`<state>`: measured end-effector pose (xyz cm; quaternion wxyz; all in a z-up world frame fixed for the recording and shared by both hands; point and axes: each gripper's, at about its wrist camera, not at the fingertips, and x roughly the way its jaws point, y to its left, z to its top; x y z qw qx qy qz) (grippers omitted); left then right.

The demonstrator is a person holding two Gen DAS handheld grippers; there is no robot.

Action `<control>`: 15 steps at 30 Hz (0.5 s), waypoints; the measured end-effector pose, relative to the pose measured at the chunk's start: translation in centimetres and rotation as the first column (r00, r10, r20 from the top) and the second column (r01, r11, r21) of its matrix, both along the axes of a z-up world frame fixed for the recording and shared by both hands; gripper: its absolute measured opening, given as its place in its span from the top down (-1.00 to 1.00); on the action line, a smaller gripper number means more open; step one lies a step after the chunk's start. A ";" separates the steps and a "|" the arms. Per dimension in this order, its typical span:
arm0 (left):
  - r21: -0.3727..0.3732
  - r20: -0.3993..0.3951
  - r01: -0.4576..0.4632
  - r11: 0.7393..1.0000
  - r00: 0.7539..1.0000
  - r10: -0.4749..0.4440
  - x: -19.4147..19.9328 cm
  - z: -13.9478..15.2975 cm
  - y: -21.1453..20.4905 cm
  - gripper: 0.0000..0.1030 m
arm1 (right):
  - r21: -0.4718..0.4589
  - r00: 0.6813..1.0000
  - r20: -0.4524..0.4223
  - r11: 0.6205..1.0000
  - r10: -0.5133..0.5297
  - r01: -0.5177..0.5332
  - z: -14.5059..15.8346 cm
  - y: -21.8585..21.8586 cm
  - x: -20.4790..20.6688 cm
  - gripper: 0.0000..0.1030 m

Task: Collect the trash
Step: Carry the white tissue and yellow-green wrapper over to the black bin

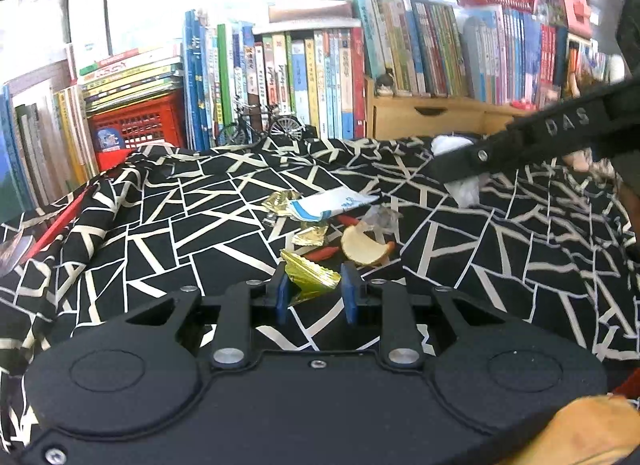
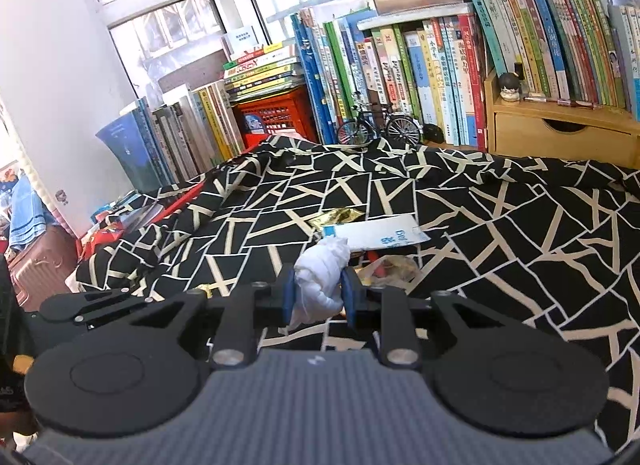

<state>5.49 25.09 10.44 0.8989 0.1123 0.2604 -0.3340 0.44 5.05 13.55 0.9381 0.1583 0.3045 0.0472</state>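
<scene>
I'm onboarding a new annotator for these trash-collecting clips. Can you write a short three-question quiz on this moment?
1. True or false: the right gripper is clamped on a crumpled white tissue.
2. What does the left gripper hold between its fingers? A) a red chilli B) a crumpled gold foil wrapper C) a blue-and-white paper packet
3. Fill in: the trash lies on a black cloth with a cream ____ pattern.

Key
1. True.
2. B, the crumpled gold foil wrapper; the blue-and-white paper packet and red chilli lie on the cloth.
3. Line.
</scene>
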 end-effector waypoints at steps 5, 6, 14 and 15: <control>-0.015 0.019 0.024 1.000 1.000 -0.024 -0.5 0.7 2.4 0.52 | -0.059 1.000 0.024 0.998 -0.004 0.005 1.0 2.4 -1.3 0.39; -0.018 0.019 0.030 0.999 0.999 -0.030 -0.7 0.8 3.0 0.52 | -0.059 0.999 0.031 0.998 -0.016 0.018 1.2 2.8 -1.5 0.39; -0.049 0.069 0.055 0.997 0.996 -0.052 -2.2 2.4 8.2 0.52 | -0.055 0.991 0.084 0.993 -0.101 0.106 2.7 6.5 -4.3 0.39; -0.062 0.063 0.042 0.997 0.997 -0.038 -2.2 2.6 8.9 0.52 | -0.064 0.991 0.088 0.992 -0.103 0.108 2.8 7.0 -4.5 0.39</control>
